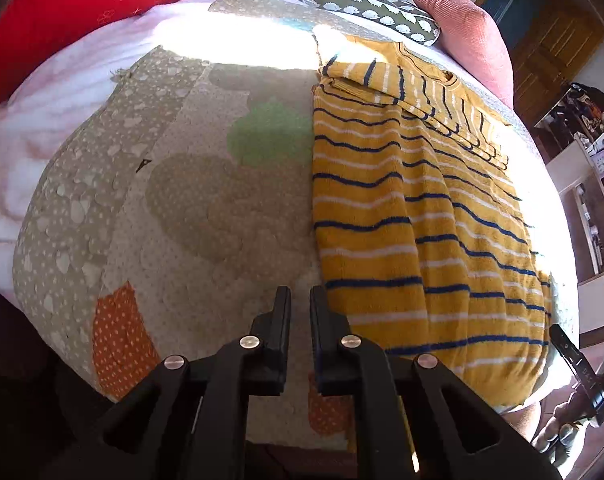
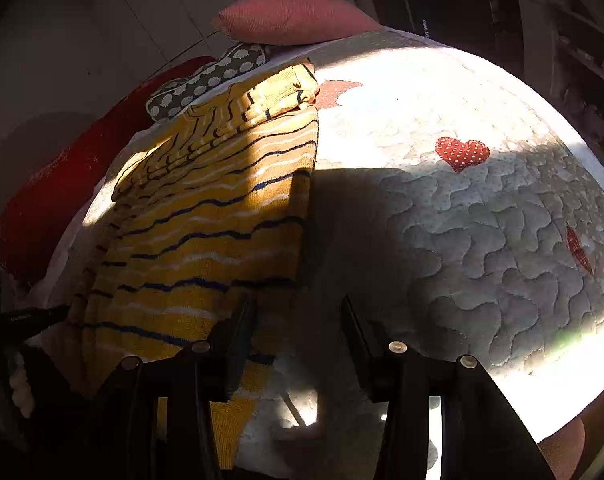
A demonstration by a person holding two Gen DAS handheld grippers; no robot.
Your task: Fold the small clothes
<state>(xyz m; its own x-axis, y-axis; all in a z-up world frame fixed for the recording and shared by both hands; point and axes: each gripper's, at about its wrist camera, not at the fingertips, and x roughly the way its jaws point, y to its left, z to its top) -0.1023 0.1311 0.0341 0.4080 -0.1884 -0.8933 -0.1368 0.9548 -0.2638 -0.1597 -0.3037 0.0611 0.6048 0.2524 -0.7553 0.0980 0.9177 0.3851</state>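
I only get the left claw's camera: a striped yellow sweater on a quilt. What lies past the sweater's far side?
Observer: More quilt, with a red dotted heart patch sewn on.
Operator: Is the other claw holding the sweater?
Observer: No. The right claw is open and empty, poised at the sweater edge.
Operator: Is it sunny there?
Observer: Partly. A dark shadow crosses the quilt beside the sweater.

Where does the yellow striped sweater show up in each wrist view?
Left wrist: yellow striped sweater fills the right half, lying on the quilt.
Right wrist: it lies left of centre.
Shared landmark: the pink cushion beyond the sweater's far end.
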